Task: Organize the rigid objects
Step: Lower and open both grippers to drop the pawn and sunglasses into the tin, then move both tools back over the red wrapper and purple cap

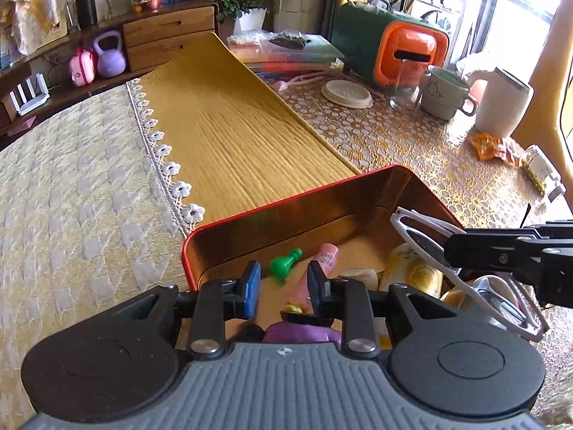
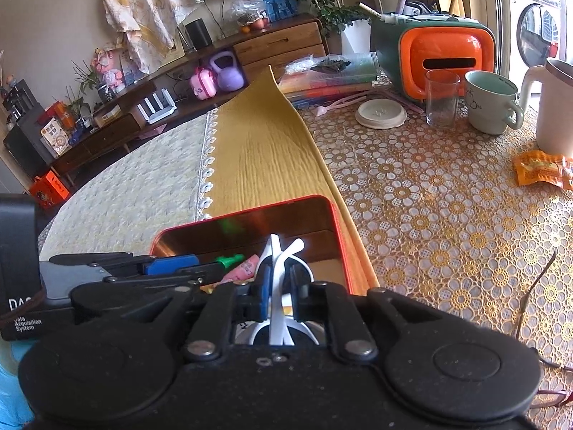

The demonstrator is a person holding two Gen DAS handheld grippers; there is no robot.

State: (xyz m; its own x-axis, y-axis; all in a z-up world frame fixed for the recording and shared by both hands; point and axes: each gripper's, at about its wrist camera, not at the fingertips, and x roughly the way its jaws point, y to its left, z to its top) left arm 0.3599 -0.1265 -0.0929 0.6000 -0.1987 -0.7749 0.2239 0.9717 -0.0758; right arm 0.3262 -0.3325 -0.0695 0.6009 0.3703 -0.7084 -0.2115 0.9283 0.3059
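- Two hand-held grippers hover over a red tin point(image 1: 229, 220), apparently the collecting box for loose items.
- Right gripper point(image 2: 279, 286) clamps white-framed glasses point(image 2: 277, 251) above the tin's right side, seemingly to lower them in.
- Left gripper point(image 1: 284, 286), jaws apart and empty, hangs above a green pawn point(image 1: 284, 263) and pink tube point(image 1: 327, 256) inside.

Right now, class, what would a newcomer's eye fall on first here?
The red tin at the table's near edge, holding a green pawn and pink tube. Over it, the right tongs pinch white glasses. Behind, an orange-fronted box stands out.
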